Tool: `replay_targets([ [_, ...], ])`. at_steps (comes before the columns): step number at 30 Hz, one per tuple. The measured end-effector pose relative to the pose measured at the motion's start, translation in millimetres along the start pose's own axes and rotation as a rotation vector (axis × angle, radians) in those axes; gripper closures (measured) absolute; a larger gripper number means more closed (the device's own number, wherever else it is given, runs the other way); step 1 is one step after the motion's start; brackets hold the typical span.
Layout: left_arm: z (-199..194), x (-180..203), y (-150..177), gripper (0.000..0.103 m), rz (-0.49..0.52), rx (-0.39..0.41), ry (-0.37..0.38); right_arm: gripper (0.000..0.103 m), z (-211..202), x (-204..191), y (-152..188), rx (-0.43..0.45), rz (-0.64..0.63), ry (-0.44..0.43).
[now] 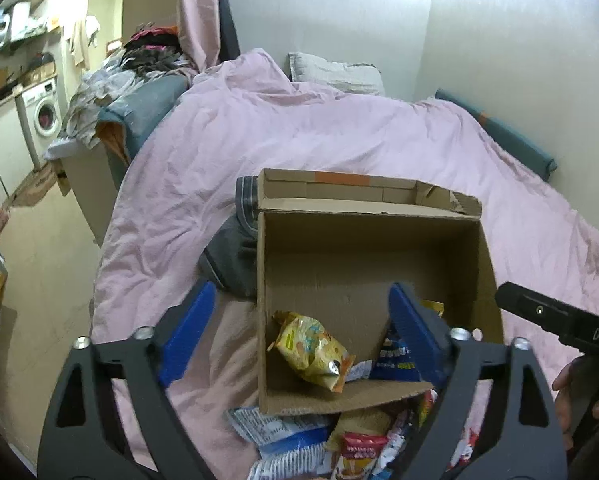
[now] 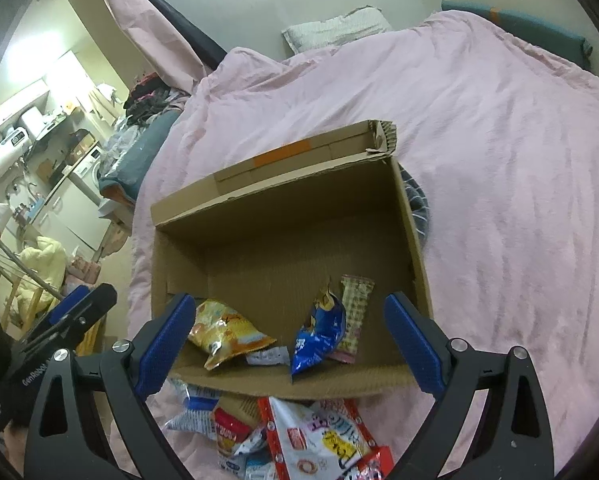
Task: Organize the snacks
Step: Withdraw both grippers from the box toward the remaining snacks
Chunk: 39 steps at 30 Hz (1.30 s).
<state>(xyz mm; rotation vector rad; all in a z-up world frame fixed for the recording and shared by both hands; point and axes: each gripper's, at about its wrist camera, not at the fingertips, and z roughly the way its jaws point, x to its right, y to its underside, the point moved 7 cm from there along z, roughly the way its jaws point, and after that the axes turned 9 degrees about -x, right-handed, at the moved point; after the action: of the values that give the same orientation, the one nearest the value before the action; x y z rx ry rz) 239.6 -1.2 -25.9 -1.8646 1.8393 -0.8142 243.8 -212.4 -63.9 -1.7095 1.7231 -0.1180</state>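
From my two wrist views, an open cardboard box (image 2: 283, 240) sits on a pink duvet (image 2: 499, 160), its far flap standing up with a strip of orange tape. Inside, near the front wall, lie a yellow snack bag (image 2: 223, 332), a small white packet (image 2: 265, 356) beside it, a blue snack bag (image 2: 319, 332) and a pale checked packet (image 2: 353, 308) leaning against the blue one. The rest of the box floor is bare cardboard.

My left gripper (image 1: 303, 328) stands wide open with nothing between its blue pads; one pad hangs outside the box's left wall, the other over the inside. My right gripper (image 2: 289, 340) is also spread wide and holds nothing, framing the box's front edge.

In front of the box, a heap of loose snack packets (image 2: 299, 436) lies on the duvet, white, red and blue wrappers overlapping. The bottom edge of both views cuts the heap off, and I can't read the print.

A dark garment (image 1: 231, 256) is partly hidden behind the box's side. In the left view my right pad covers most of the blue bag.
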Motion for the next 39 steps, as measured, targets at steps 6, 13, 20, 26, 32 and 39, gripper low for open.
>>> replay_targets([
  [6,-9,-17,18,0.006,-0.080,-0.043,0.017,0.006,-12,2,15,0.001,0.007,0.006],
  [13,-22,-22,36,0.006,-0.047,-0.043,-0.029,0.006,-24,-1,32,0.009,-0.008,0.006],
  [20,-26,-25,59,0.006,-0.018,-0.085,-0.047,0.006,-26,-5,49,-0.026,-0.020,0.009],
  [26,-30,-30,74,0.006,-0.033,-0.108,-0.053,0.006,-26,3,63,-0.059,0.021,0.001],
  [32,-33,-35,84,0.006,-0.049,-0.128,-0.053,0.006,-26,9,80,-0.100,0.062,-0.019],
  [39,-34,-40,103,0.006,-0.079,-0.173,-0.044,0.006,-30,15,104,-0.136,0.085,-0.025],
])
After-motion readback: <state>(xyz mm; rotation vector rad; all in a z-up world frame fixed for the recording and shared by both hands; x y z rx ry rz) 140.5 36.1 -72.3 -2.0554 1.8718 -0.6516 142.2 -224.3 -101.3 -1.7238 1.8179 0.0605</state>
